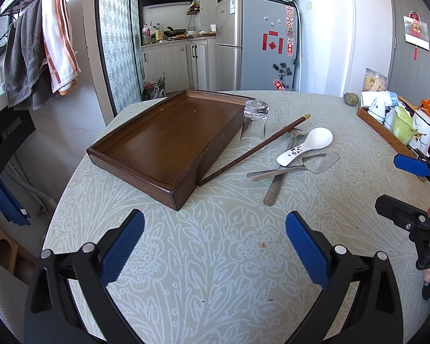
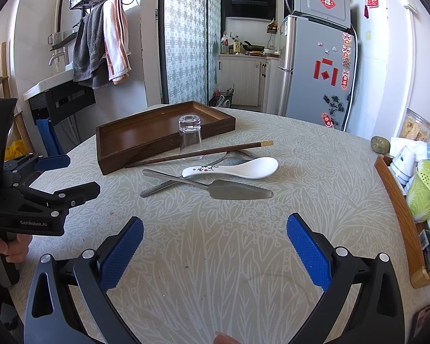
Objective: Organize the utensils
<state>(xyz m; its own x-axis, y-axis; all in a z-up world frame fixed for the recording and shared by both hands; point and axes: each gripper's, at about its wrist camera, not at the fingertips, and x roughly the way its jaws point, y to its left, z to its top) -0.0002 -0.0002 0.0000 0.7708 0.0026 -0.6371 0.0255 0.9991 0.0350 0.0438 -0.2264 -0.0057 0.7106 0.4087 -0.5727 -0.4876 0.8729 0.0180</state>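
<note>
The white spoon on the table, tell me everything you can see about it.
The white spoon looks like glazed ceramic, a soup-spoon shape with a deep oval bowl and a flat handle bearing dark characters and a small red mark. It lies bowl-up on the patterned tablecloth, apart from the wooden tray. Its handle rests across a metal utensil's handle, with the cake server just nearer the grippers and the dark chopsticks behind it. Neither gripper touches it.

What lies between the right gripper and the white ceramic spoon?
The cake server lies across the bare tablecloth between the open right gripper and the white ceramic spoon; nothing else intervenes.
</note>
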